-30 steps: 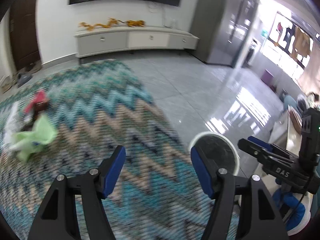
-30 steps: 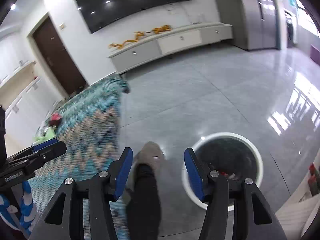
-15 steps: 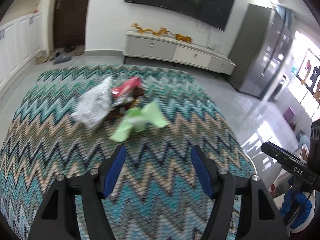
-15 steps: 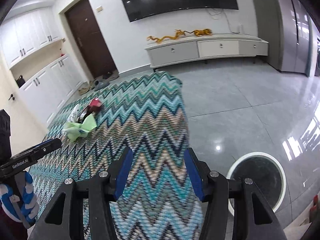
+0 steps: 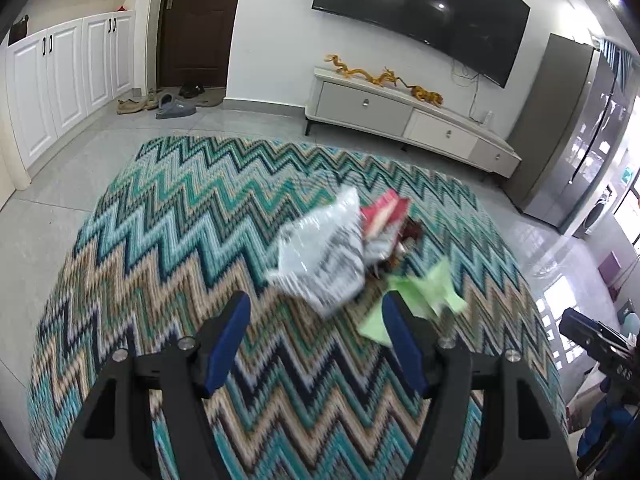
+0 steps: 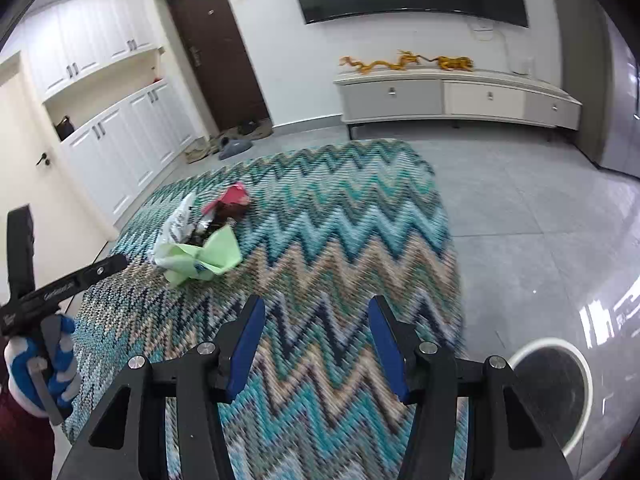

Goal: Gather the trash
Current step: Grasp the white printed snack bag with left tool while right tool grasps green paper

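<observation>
A pile of trash lies on the zigzag rug (image 5: 168, 248): a clear printed plastic bag (image 5: 324, 256), a red wrapper (image 5: 384, 212), dark scraps and a light green wrapper (image 5: 424, 300). My left gripper (image 5: 316, 336) is open and empty, just short of the plastic bag. In the right wrist view the pile lies far left, with the green wrapper (image 6: 200, 256), plastic bag (image 6: 176, 224) and red wrapper (image 6: 230, 198). My right gripper (image 6: 316, 344) is open and empty over the rug (image 6: 340, 240). A round white-rimmed bin (image 6: 554, 384) stands on the tiles at lower right.
A low white TV cabinet (image 5: 408, 120) with gold dragon figures and a wall TV stand at the back. White cupboards (image 5: 60, 80), a dark door and shoes (image 5: 172, 104) are at the far left. A steel fridge (image 5: 572, 152) is at right. Glossy grey tiles surround the rug.
Both grippers swung left, away from the bin and toward the trash pile. The pile is now close in front of the left gripper. Both grippers stayed open.
</observation>
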The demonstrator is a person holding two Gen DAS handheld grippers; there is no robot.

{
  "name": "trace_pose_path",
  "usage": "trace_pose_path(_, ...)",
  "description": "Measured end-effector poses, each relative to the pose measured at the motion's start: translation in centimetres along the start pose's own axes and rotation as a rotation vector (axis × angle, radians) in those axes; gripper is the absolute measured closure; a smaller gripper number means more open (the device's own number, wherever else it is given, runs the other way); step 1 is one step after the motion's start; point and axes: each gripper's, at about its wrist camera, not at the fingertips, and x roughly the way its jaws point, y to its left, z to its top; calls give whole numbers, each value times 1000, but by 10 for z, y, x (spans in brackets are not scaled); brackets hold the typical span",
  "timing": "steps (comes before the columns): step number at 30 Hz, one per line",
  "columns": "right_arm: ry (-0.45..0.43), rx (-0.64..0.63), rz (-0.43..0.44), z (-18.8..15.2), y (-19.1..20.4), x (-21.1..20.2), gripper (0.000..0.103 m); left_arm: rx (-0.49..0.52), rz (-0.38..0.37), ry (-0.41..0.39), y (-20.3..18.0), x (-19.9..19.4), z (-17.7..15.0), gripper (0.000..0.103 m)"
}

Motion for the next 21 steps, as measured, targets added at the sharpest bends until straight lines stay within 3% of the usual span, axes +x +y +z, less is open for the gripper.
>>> trace_pose_path(10, 40, -20, 102, 35, 33, 62, 51, 40, 8, 4, -10, 45, 40, 32)
trace_pose_path(21, 112, 35, 233, 50, 42, 121, 45, -5, -9, 76, 1, 92, 37, 32)
